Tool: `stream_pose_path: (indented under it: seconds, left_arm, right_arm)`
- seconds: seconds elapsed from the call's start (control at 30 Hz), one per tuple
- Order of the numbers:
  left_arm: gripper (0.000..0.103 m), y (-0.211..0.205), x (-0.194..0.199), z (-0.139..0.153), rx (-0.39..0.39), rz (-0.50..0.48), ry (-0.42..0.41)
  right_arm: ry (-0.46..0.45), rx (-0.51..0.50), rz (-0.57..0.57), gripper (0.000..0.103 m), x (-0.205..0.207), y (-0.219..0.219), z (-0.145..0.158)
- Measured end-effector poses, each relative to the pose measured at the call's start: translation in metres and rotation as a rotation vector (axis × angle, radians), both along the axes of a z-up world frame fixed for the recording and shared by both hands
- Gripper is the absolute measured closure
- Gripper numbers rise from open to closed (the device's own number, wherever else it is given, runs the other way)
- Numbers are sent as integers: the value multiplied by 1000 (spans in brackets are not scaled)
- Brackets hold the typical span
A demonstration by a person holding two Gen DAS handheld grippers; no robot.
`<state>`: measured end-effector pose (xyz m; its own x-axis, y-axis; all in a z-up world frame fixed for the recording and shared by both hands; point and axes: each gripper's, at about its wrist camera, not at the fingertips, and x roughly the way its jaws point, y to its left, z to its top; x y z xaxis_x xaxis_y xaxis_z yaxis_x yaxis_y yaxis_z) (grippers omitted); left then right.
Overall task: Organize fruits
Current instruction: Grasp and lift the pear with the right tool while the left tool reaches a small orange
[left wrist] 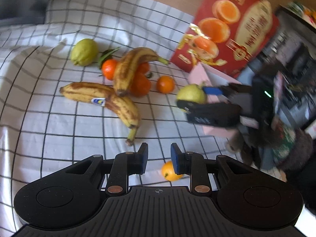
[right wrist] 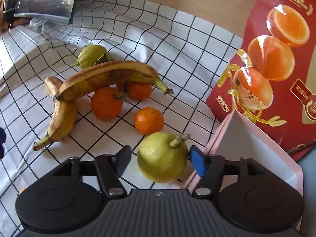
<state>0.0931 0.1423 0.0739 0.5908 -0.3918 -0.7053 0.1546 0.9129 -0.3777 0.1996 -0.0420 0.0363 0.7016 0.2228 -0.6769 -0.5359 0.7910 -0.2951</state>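
Jaws of the right gripper (right wrist: 160, 161) are standing apart around a yellow-green pear (right wrist: 162, 157): the blue pad on one side is touching its skin, while a gap is showing at the other finger, so the fruit is sitting between them unclamped, just beside the pink box (right wrist: 244, 138). Beyond the pear a lone mandarin (right wrist: 149, 120) is lying on the checked cloth (right wrist: 177, 45), and farther off two spotted bananas (right wrist: 106, 77) are crossing, the upper one resting over more mandarins (right wrist: 106, 103). Behind the bananas a green lemon (right wrist: 91, 56) is sitting. Right of the pear, the red orange carton (right wrist: 276, 69) is leaning. Narrowly set and empty, the left gripper (left wrist: 159, 156) is hovering over the cloth, a small orange (left wrist: 167, 170) peeking from behind its finger.
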Motion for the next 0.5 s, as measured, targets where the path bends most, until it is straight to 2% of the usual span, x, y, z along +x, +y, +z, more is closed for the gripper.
stream_pose_path:
  seconds: [0.03, 0.1, 0.23, 0.5]
  left_arm:
    - [75, -3, -2, 1, 16, -26, -10]
    - [75, -11, -8, 2, 65, -83, -29]
    - [75, -25, -16, -1, 155, -142, -37]
    - [75, -47, -4, -13, 208, -205, -20]
  right_arm:
    - [0, 2, -13, 35, 1, 1, 0]
    - [-10, 16, -53, 46, 2, 2, 3]
    - [53, 104, -38, 47, -10, -4, 14]
    - [70, 250, -90, 47, -77, -33, 43]
